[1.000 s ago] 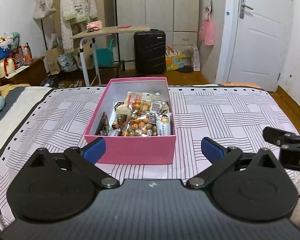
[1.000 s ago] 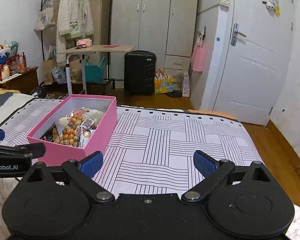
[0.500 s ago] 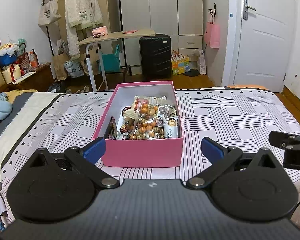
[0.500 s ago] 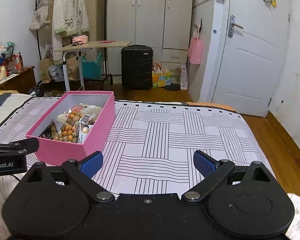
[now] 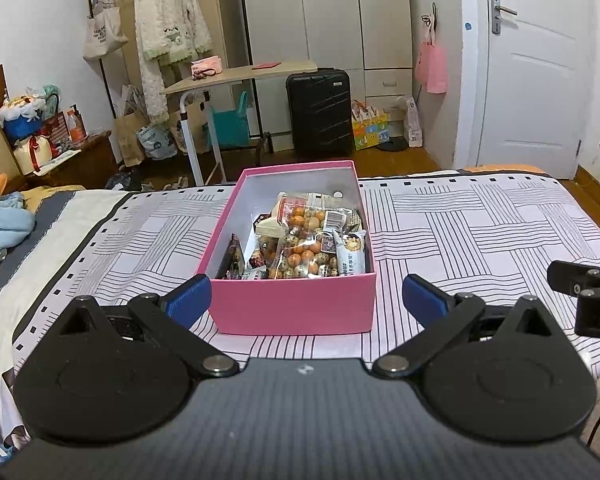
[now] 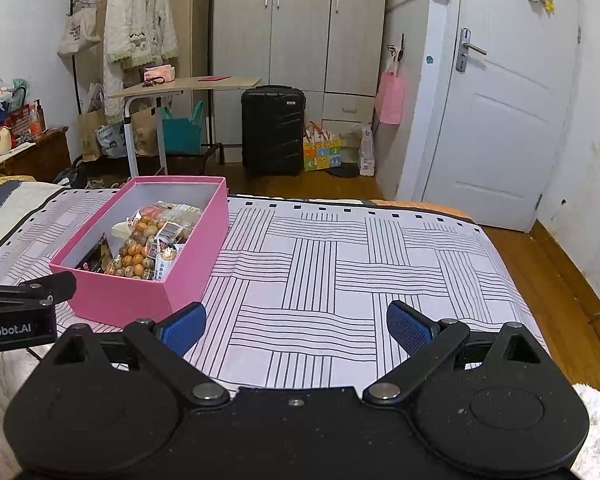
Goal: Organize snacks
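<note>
A pink box (image 5: 296,304) stands on the striped bedspread (image 5: 480,224), holding several snack packets, among them a clear bag of orange and speckled round snacks (image 5: 304,240). My left gripper (image 5: 306,300) is open and empty, just in front of the box's near wall. My right gripper (image 6: 296,328) is open and empty over bare bedspread, to the right of the box (image 6: 140,292). The right gripper's finger shows at the right edge of the left wrist view (image 5: 588,284).
Beyond the bed's far edge are a wooden floor, a black suitcase (image 5: 320,112), a small rolling table (image 5: 240,76), a wardrobe and a white door (image 6: 500,120). A blue blanket (image 5: 0,224) lies on the bed at the far left.
Both grippers have pulled back and risen slightly, so the box sits a bit farther off in both views. Both stay open and empty.
</note>
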A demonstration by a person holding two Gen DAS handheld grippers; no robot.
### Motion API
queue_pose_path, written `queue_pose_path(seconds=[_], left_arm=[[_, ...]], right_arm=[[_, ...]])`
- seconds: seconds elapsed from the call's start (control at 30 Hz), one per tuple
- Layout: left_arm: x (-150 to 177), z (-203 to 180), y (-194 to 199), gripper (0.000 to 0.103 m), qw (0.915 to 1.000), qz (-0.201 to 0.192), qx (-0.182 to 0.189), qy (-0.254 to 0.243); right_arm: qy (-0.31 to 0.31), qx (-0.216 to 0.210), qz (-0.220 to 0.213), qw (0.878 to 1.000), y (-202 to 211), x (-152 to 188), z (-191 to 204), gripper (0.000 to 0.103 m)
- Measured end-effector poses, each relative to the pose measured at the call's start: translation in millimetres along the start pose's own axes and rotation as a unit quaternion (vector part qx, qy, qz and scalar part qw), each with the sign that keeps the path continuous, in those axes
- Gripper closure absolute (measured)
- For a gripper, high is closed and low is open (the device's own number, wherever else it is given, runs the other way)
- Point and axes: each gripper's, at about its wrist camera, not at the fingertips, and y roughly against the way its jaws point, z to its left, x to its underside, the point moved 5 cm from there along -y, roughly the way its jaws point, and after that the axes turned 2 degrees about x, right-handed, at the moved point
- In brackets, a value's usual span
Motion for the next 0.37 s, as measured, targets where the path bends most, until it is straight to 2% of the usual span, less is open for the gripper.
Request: queue_pose_path(seconds=[0.37], left_arm=[[-0.1, 0.9, 0.4, 0.0, 1.0, 0.0, -0.002, 0.001]], right_arm=[[0.0, 0.002, 0.005, 1.0, -5.4, -0.1, -1.4, 0.004]])
